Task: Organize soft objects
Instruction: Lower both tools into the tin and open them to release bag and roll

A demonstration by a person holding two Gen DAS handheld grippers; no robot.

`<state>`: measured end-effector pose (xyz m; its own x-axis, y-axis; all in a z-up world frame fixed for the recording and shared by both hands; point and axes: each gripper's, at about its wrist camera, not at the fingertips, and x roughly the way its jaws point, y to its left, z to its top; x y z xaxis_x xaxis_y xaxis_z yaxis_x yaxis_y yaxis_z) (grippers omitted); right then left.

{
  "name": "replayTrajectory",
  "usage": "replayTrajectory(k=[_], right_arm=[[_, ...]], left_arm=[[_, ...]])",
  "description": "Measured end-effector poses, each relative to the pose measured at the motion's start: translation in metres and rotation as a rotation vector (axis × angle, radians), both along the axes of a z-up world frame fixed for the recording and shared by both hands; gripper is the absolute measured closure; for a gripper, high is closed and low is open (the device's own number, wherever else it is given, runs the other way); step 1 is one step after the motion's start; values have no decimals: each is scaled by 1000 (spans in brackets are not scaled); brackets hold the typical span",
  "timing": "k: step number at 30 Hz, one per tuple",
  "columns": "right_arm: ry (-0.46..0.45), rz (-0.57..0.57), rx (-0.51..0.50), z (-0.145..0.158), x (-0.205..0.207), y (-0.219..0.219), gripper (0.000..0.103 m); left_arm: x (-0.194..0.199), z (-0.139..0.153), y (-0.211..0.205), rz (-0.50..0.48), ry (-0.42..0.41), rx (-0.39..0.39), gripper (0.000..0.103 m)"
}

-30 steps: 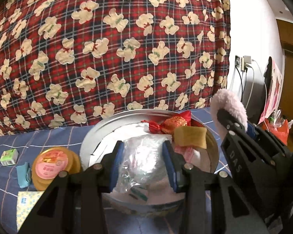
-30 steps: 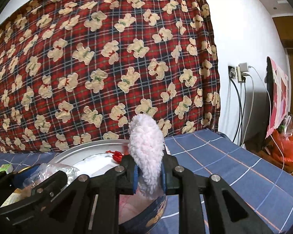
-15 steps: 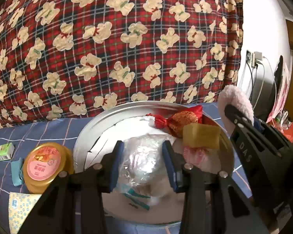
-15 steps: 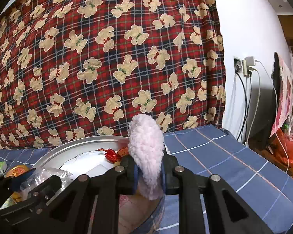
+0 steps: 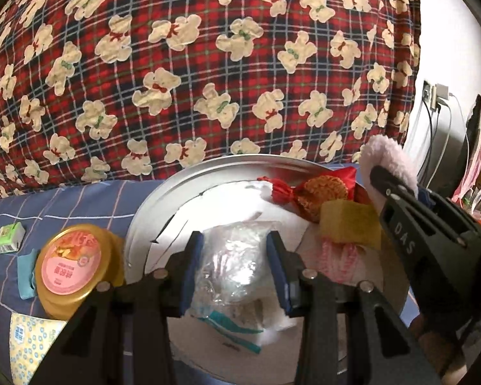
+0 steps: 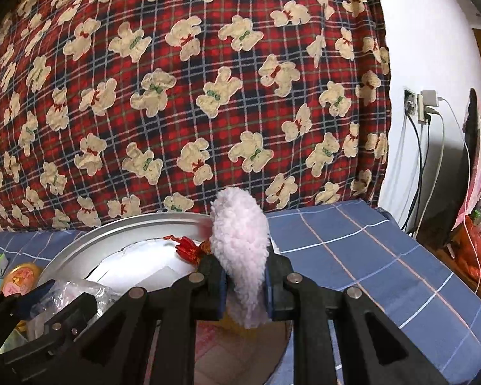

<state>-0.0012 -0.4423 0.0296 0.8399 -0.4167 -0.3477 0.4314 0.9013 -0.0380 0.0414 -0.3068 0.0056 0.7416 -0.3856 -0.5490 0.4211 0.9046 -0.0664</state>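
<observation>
Your left gripper (image 5: 235, 271) is clamped on a crinkly clear plastic bag (image 5: 232, 266), held over the round metal tin (image 5: 163, 199). Your right gripper (image 6: 243, 282) pinches a fluffy pink-white plush piece (image 6: 240, 243) above the tin's right rim. Over the last second, both have lifted slightly and the tin sits lower in view. Likely both items drop in next, beside the red-wrapped candy (image 5: 317, 189) and yellow sponge (image 5: 349, 224).

Blue checked bedsheet (image 6: 362, 256), bearing round silver metal tin (image 5: 182, 192), yellow-rimmed pink-lidded tub (image 5: 70, 264), small green-and-white box (image 5: 9, 237), teal cloth scrap (image 5: 25, 276)
</observation>
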Motion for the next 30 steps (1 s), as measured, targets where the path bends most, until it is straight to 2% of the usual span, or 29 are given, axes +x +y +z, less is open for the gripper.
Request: replayTrajectory(k=[16, 20, 24, 28, 30], right_arm=[[124, 54, 14, -8, 25, 4, 83], [184, 78, -15, -10, 37, 11, 82], [202, 90, -25, -11, 43, 15, 81], [196, 110, -64, -12, 41, 22, 77], [191, 115, -59, -11, 40, 23, 73]], left_arm=[[10, -10, 2, 44, 17, 34, 63], [12, -13, 3, 48, 21, 42, 63], [13, -14, 4, 63, 8, 50, 63], [12, -16, 4, 75, -7, 62, 55], [11, -17, 5, 81, -7, 56, 43]])
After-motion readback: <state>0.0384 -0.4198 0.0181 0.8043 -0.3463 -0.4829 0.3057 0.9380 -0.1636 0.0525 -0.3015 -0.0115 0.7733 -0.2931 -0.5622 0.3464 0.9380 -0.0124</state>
